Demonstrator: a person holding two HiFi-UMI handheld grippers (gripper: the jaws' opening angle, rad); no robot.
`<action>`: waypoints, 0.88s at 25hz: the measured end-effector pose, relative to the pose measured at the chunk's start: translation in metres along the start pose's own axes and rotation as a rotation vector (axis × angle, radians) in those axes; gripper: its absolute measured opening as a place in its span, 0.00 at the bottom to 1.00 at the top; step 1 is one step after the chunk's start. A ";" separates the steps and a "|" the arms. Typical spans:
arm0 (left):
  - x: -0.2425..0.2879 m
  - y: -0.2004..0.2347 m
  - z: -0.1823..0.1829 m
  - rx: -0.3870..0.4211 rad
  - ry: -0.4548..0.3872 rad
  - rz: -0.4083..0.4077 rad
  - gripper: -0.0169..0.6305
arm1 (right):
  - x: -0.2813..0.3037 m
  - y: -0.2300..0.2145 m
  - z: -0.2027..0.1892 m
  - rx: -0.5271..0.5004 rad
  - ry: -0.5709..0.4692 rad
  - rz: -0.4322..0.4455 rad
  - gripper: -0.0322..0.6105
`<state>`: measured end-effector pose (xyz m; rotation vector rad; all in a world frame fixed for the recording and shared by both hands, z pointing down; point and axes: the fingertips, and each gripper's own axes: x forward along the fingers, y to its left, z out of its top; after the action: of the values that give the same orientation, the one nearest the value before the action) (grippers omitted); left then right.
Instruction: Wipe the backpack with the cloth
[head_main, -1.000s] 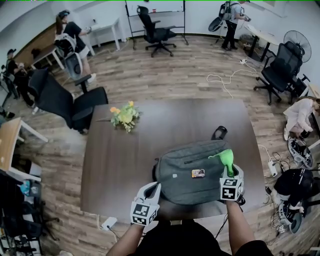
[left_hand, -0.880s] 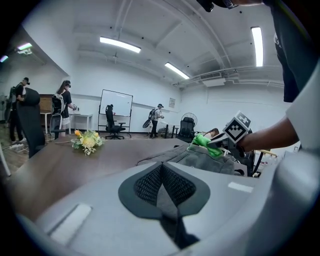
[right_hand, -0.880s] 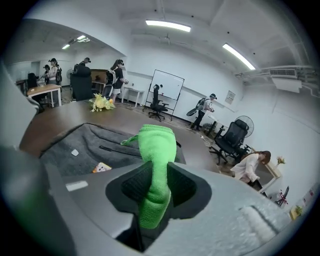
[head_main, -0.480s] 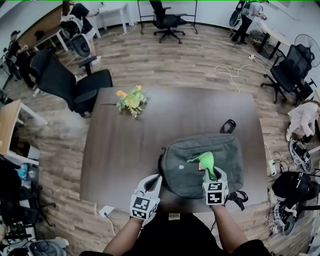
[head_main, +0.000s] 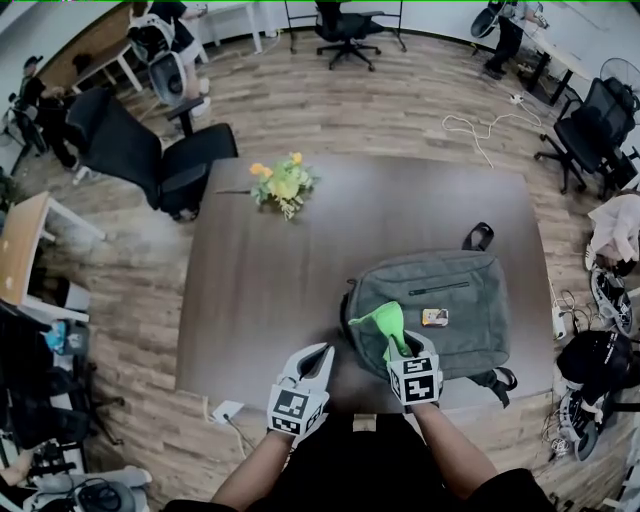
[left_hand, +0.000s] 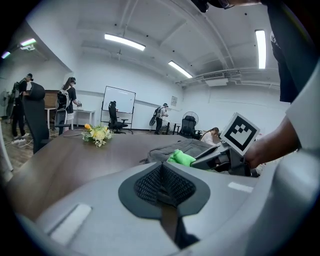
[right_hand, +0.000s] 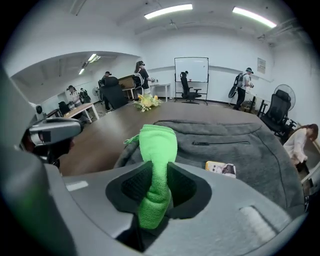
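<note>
A grey backpack (head_main: 455, 305) lies flat on the dark table (head_main: 270, 280), toward its near right side. My right gripper (head_main: 398, 348) is shut on a green cloth (head_main: 383, 322), which rests on the backpack's near left corner. In the right gripper view the cloth (right_hand: 157, 145) stands up between the jaws of my right gripper (right_hand: 156, 177), with the backpack (right_hand: 240, 147) just behind it. A small printed tag (right_hand: 221, 169) sits on the bag's front. My left gripper (head_main: 315, 362) hovers over the table edge left of the bag, shut and holding nothing (left_hand: 161, 172).
A bunch of yellow flowers (head_main: 282, 186) lies at the table's far left. A black office chair (head_main: 150, 160) stands beyond the far left corner. A power strip (head_main: 226, 411) lies on the floor by the near left corner. People stand far off.
My right gripper has dragged the green cloth leftward across the backpack, from its right side to its near left corner. The left gripper has hardly moved.
</note>
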<state>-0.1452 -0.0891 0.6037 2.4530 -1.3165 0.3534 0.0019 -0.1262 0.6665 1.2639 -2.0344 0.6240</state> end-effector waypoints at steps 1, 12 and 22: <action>-0.003 0.002 -0.001 0.002 0.004 -0.002 0.05 | 0.001 0.007 -0.002 0.002 0.007 0.013 0.20; -0.012 0.014 -0.009 0.013 0.014 0.000 0.05 | 0.017 0.038 -0.022 -0.073 0.095 0.039 0.20; -0.006 -0.014 -0.008 0.016 0.028 -0.001 0.05 | 0.012 0.008 -0.036 -0.107 0.122 -0.019 0.20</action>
<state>-0.1374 -0.0744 0.6066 2.4529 -1.3054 0.3972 0.0013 -0.1053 0.6992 1.1533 -1.9274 0.5618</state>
